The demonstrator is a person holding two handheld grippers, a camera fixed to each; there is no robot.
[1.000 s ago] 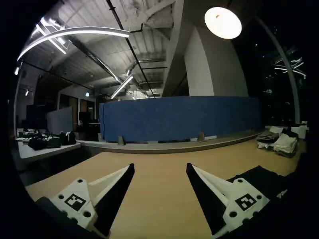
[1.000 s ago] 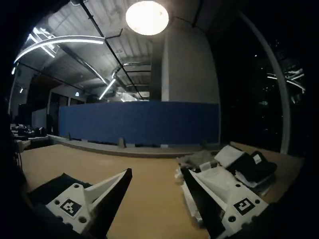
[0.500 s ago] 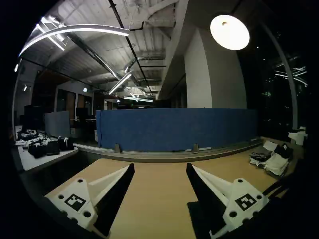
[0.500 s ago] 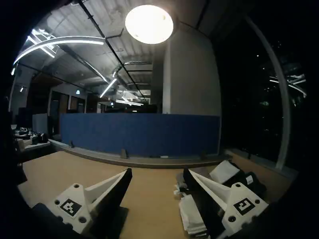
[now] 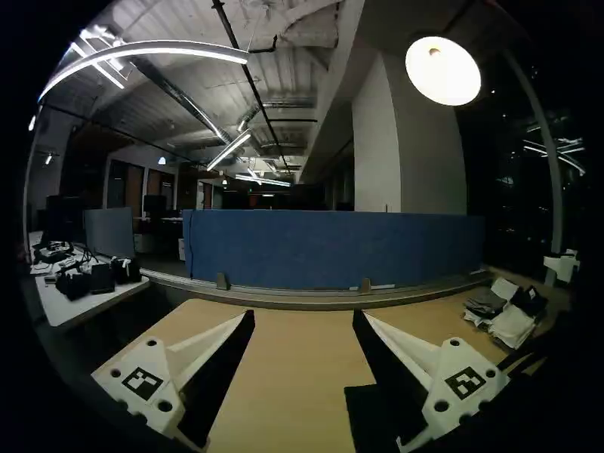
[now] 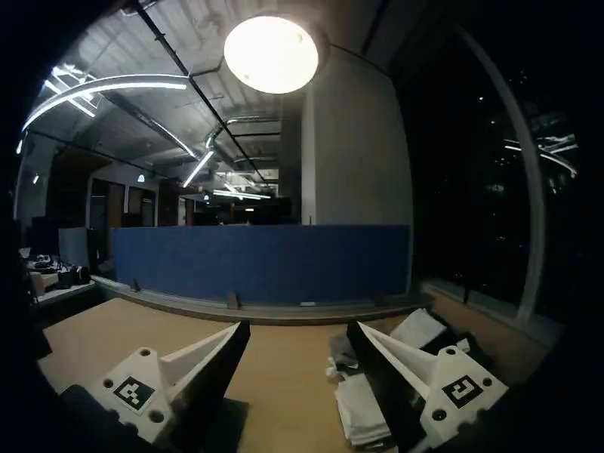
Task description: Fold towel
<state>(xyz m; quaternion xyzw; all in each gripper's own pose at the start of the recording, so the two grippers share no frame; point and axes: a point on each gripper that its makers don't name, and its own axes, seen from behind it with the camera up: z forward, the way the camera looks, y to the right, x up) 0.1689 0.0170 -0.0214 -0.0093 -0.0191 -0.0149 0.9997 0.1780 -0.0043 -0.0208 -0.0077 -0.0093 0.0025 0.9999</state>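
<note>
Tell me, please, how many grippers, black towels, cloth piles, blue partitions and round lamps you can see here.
grippers: 2, the left gripper and the right gripper
black towel: 1
cloth pile: 1
blue partition: 1
round lamp: 1
total: 6

Two tools (image 5: 302,312) (image 6: 298,325), one table (image 5: 302,385), one lamp (image 5: 443,60).

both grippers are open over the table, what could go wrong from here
1. The dark towel lies at the bottom edge of both views in dim light, so the open left gripper and right gripper may miss a corner or catch one layer.
2. The stack of folded cloths sits right by the right gripper's finger; lowering could snag or topple it.
</note>
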